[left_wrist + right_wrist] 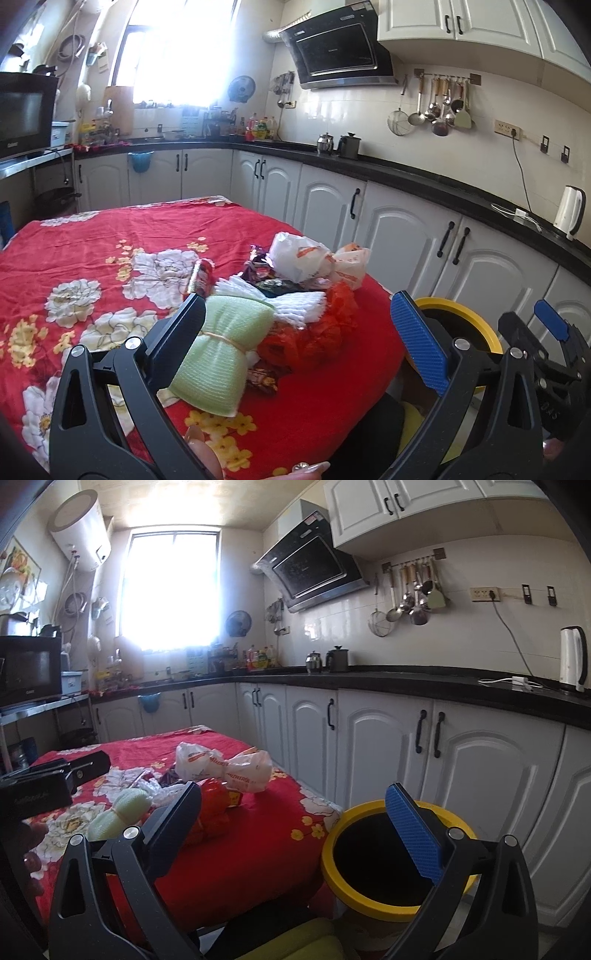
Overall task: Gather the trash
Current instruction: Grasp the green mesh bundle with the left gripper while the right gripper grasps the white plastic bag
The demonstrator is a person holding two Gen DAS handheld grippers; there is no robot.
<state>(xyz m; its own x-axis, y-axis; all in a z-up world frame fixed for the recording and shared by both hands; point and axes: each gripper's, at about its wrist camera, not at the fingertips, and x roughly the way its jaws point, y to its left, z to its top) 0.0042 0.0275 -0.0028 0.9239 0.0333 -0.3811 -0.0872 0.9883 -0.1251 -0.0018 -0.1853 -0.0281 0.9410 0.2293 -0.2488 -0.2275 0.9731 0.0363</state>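
A heap of trash lies on the red flowered tablecloth [92,236]. It holds a green mesh sponge bundle [221,354], a crumpled red plastic bag [321,332], a white fringed piece [295,302], white printed bags [317,258], dark candy wrappers [262,271] and a red can [201,277]. My left gripper [306,332] is open just above the near side of the heap; its left finger is beside the sponge bundle and nothing is held. My right gripper [295,827] is open and empty, between the table corner and the yellow-rimmed black bin [369,897]. In the right wrist view the heap shows again, with the sponge bundle [118,812] nearest.
The bin [461,314] stands on the floor off the table's right corner, next to white cabinets [480,768] under a black counter [406,683]. A kettle [572,657] and a cable lie on the counter. A microwave [22,118] sits far left. Fingertips of a hand [207,450] show at the bottom.
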